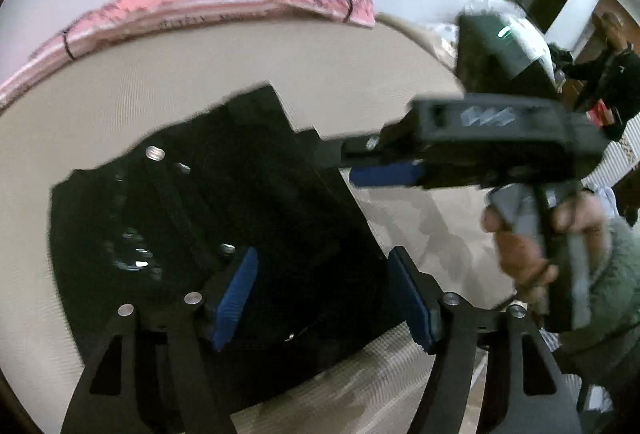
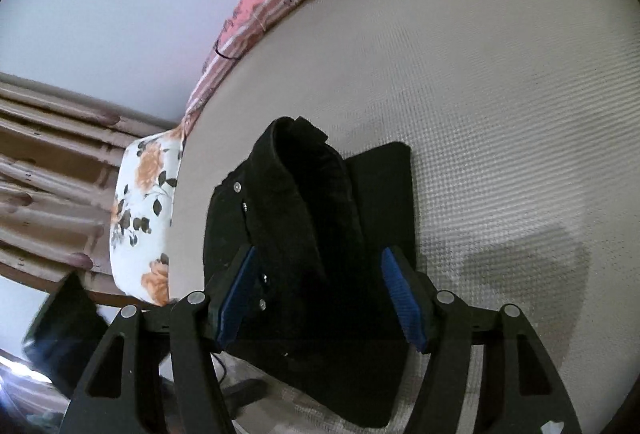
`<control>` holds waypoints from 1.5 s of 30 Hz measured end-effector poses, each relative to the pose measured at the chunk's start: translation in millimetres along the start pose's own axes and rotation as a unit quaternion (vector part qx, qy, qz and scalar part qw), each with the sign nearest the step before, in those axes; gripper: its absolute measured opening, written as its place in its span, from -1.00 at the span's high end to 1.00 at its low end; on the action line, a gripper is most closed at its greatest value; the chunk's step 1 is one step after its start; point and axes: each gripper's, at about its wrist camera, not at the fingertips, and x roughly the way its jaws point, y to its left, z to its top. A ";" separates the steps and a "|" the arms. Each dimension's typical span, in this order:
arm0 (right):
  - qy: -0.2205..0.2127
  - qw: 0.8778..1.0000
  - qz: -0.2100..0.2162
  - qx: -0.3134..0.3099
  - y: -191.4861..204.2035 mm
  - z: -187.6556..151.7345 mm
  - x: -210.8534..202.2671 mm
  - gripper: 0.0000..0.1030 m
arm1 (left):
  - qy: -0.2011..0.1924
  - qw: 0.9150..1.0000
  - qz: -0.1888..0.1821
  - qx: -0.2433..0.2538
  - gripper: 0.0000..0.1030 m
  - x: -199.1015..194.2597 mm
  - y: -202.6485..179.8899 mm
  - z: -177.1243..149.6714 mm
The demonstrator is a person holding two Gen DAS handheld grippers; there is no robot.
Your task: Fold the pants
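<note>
We take the black folded pants [image 1: 208, 234], a dark heavy cloth with small silver rivets, as our landmark; they lie on the beige woven mattress cover [image 1: 200, 81] of a bed, roughly in its middle.

From the left wrist view, the left gripper [image 1: 322, 298] hovers over the near edge of the pants. Its two blue ribbed pads [image 1: 234, 298] stand well apart, the jaws released, and they press on nothing; the black cloth only shows between and beneath them. To the right of the pants, the right gripper [image 1: 384, 169] reaches in sideways (much blurred), its blue pad close to the right edge of the cloth, and a hand [image 1: 528, 246] in a grey-green sleeve grips its handle. Whether that pad touches the cloth we cannot tell from here.

From the right wrist view, the right gripper [image 2: 320, 298] also stands with jaws wide, a blue pad on either side of the pants [image 2: 304, 234]. A raised fold of the cloth stands up beyond the pads, yet neither pad pinches it; the gripper grasps nothing.

Beyond the pants, along the far edge of the mattress, runs a pink striped blanket [image 1: 224, 1]. To the left of the pants in the right wrist view, a white pillow with orange flowers [image 2: 144, 209] lies at the mattress edge.
</note>
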 end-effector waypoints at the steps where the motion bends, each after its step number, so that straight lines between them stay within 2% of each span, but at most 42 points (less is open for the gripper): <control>1: 0.003 1.000 0.000 0.000 -0.6 1.1 4.6 -0.21 | -0.002 1.000 0.002 -0.008 -0.34 -2.7 3.8 0.7; 3: 0.010 1.000 0.003 0.002 -3.3 3.6 10.9 -0.21 | -0.011 0.999 0.016 -0.037 -0.34 -10.9 20.0 1.8; 6: 0.016 1.000 0.011 -0.004 -5.3 9.4 17.1 -0.21 | -0.025 0.995 0.063 -0.080 -0.34 -21.9 53.3 -0.9; 8: 0.018 1.000 0.016 -0.010 -5.8 14.9 20.6 -0.21 | -0.028 0.988 0.095 -0.116 -0.34 -28.7 80.7 -10.3; 12: 0.032 0.999 0.034 -0.025 -6.4 25.3 32.7 -0.19 | -0.024 0.979 0.123 -0.162 -0.34 -33.3 116.2 -28.7; 14: 0.044 0.997 0.044 -0.039 -5.7 28.5 42.1 0.10 | -0.021 0.974 0.130 -0.186 -0.34 -33.7 129.5 -39.6; 16: 0.055 0.996 0.051 -0.044 -6.1 30.1 50.8 0.22 | -0.014 0.972 0.125 -0.201 -0.34 -31.4 138.9 -49.0; 19: 0.076 0.993 0.080 -0.049 -3.9 27.5 56.2 0.34 | -0.004 0.971 0.125 -0.204 -0.34 -24.5 142.1 -57.6; 23: 0.089 0.990 0.060 -0.092 5.3 17.9 58.9 0.34 | -0.001 0.970 0.124 -0.209 -0.36 -19.1 146.0 -60.1; 32: 0.079 0.993 0.073 -0.055 -3.1 20.5 70.2 0.42 | 0.006 0.968 0.155 -0.200 -0.44 -6.1 142.3 -58.0; 38: 0.087 0.994 0.061 -0.031 -5.9 24.4 68.4 0.43 | 0.003 0.967 0.158 -0.201 -0.46 -4.4 141.8 -58.3; 45: 0.072 0.996 0.032 -0.048 4.8 18.2 67.0 0.44 | 0.004 0.965 0.165 -0.206 -0.52 -1.2 144.5 -59.9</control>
